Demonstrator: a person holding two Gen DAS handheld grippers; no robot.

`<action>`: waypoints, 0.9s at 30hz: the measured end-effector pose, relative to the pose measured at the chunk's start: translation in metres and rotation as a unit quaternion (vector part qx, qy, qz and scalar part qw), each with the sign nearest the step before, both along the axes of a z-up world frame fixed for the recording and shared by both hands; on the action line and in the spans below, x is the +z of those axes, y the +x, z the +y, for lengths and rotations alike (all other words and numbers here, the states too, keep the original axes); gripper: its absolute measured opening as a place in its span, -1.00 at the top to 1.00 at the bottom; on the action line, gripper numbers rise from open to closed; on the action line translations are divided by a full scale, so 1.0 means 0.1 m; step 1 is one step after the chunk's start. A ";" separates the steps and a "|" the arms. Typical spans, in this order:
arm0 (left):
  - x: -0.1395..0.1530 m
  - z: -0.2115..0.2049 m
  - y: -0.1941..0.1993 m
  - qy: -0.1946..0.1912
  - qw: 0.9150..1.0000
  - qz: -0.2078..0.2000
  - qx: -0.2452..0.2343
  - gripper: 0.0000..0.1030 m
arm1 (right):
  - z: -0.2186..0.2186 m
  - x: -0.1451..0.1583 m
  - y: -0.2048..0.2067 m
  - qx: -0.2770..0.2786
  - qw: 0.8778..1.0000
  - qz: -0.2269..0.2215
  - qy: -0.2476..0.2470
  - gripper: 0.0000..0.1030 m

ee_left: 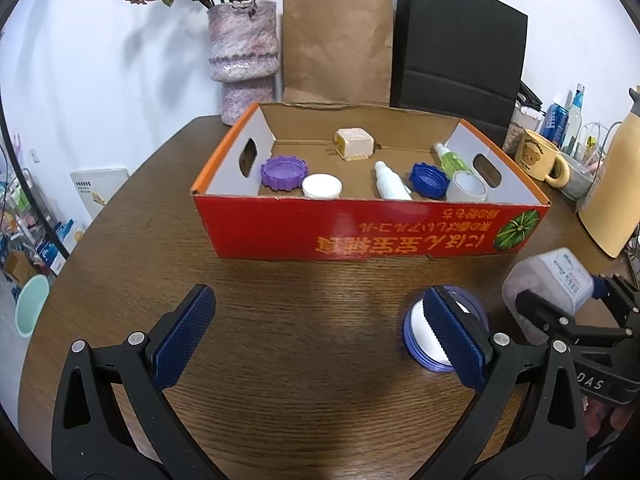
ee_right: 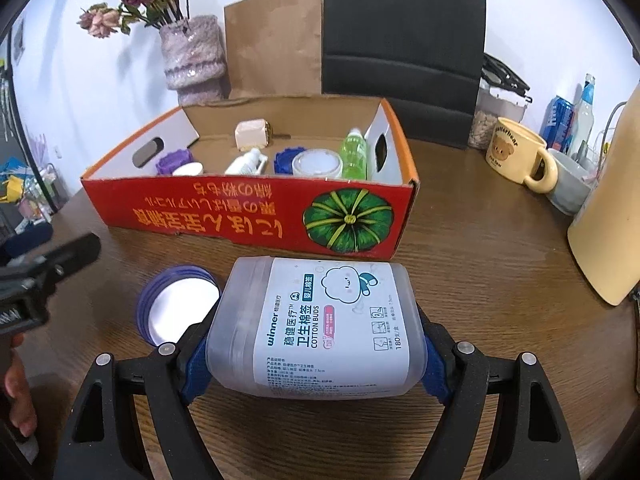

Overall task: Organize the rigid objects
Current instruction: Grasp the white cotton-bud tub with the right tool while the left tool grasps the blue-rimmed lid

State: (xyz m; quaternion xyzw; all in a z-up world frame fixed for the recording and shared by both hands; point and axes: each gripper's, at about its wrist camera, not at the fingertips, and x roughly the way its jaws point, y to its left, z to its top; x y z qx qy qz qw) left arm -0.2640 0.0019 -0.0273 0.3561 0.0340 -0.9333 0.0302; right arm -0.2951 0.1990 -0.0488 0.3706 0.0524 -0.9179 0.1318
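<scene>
My right gripper (ee_right: 316,362) is shut on a translucent cotton bud box (ee_right: 320,320), which lies on its side just above the wooden table, label up. To its left a purple lid (ee_right: 180,304) with a white inside rests on the table. My left gripper (ee_left: 318,296) stands wide open with nothing between its fingers; its right finger hangs over that lid (ee_left: 418,328). The cotton bud box (ee_left: 552,280) shows at the right in the left wrist view. Beyond stands a red cardboard box (ee_left: 360,228) with a purple cap (ee_left: 282,172), white bottle (ee_left: 390,182), blue cap (ee_left: 428,180) and green bottle (ee_left: 452,160) inside.
A pink vase (ee_left: 244,60), a brown paper bag (ee_left: 336,48) and a black bag (ee_left: 460,52) stand behind the box. A yellow mug (ee_left: 538,156) and a tall yellow jug (ee_left: 612,184) crowd the right side. The round table's edge curves off at the left.
</scene>
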 end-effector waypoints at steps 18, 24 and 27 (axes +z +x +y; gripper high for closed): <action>-0.28 0.65 -0.12 0.006 0.997 -0.066 -0.043 -1.00 | 0.46 0.17 0.06 -0.011 0.999 0.037 -0.008 -0.66; -0.39 0.73 -0.23 0.002 0.995 -0.099 -0.023 -1.00 | 0.55 0.19 0.06 -0.015 0.999 0.039 -0.012 -0.66; -0.44 0.74 -0.26 0.002 0.994 -0.109 -0.015 -1.00 | 0.55 0.20 0.07 -0.015 0.999 0.042 -0.014 -0.66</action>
